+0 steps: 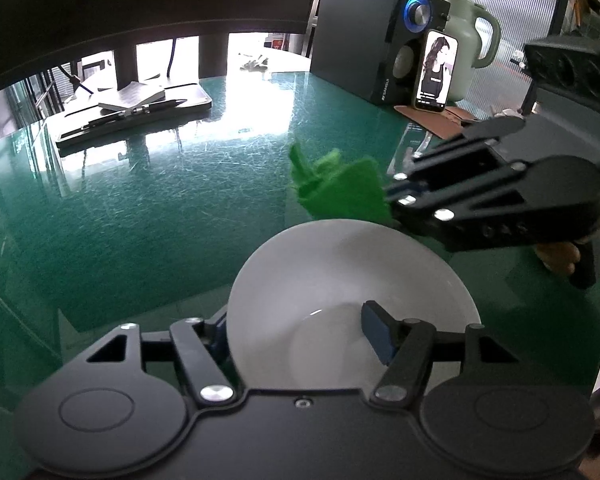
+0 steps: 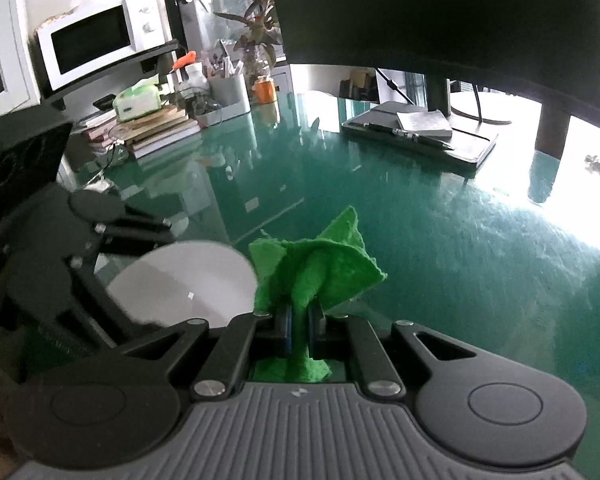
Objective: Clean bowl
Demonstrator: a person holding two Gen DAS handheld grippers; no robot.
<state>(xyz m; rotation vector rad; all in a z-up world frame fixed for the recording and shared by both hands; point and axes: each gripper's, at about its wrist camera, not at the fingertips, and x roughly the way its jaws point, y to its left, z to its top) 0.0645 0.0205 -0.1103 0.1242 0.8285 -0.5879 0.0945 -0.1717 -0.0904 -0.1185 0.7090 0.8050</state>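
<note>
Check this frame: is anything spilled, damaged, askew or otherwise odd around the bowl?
Nothing stands out. The white ceramic bowl looks clean and unbroken, its near rim between the left gripper's fingers. The right gripper pinches a crumpled green cloth just beyond the bowl. The green glass tabletop is scratched but shows no spill.

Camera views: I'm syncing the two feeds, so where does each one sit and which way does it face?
Left wrist: on the left tool, looking down over the white bowl its fingers straddle, toward a speaker; the right tool and a hand show.
Right wrist: on the right tool, pinching a green cloth, facing a microwave; the left tool shows.
Shared: bowl, cloth, green table.
</note>
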